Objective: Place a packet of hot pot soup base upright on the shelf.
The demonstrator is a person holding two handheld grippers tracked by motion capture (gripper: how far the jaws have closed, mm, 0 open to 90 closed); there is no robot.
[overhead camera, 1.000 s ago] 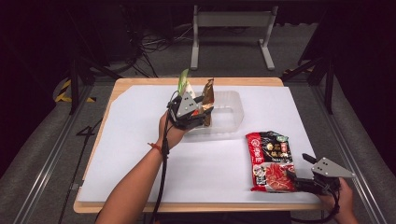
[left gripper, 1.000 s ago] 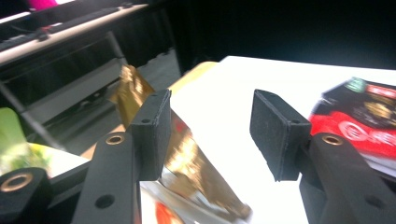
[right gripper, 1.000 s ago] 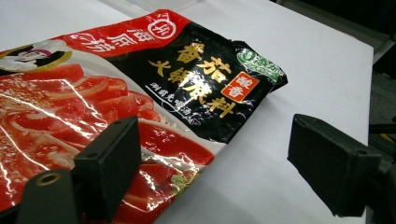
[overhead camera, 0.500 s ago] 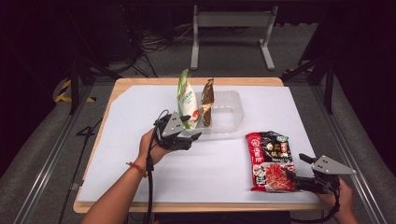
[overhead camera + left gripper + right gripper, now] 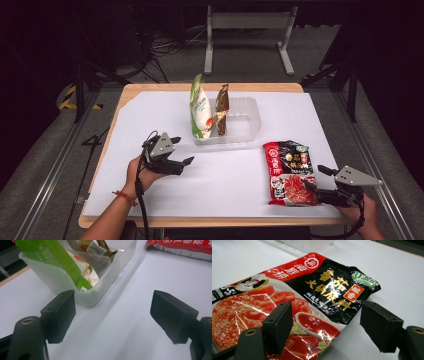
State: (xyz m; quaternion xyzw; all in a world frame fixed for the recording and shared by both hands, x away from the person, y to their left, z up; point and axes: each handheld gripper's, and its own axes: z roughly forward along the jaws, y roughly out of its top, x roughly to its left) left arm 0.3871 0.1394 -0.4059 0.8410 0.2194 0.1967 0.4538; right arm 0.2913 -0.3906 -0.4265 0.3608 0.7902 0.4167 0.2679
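A clear plastic tub [image 5: 250, 118] stands at the table's far middle. A green-and-white packet [image 5: 200, 107] and a brown packet [image 5: 221, 106] stand upright at its left end; the left gripper view has the tub [image 5: 62, 280] and green packet [image 5: 50, 257] close ahead. My left gripper [image 5: 183, 150] [image 5: 116, 312] hovers low, near-left of the tub; its jaws have just been opening and hold nothing. A red-and-black soup-base packet [image 5: 289, 172] [image 5: 294, 292] lies flat at the right. My right gripper [image 5: 314, 178] [image 5: 329, 325] has closed slightly; its jaws straddle the packet's near corner without pressing it.
The white table cover [image 5: 150, 200] ends in a wooden rim at the near and far edges. A metal stand [image 5: 247, 20] and loose cables sit on the floor beyond the table. Metal rails run along both sides.
My left gripper let go of the green packet, leaving it upright in the tub, and drew back towards the near left and downward, its jaws widening. The right hand stayed put.
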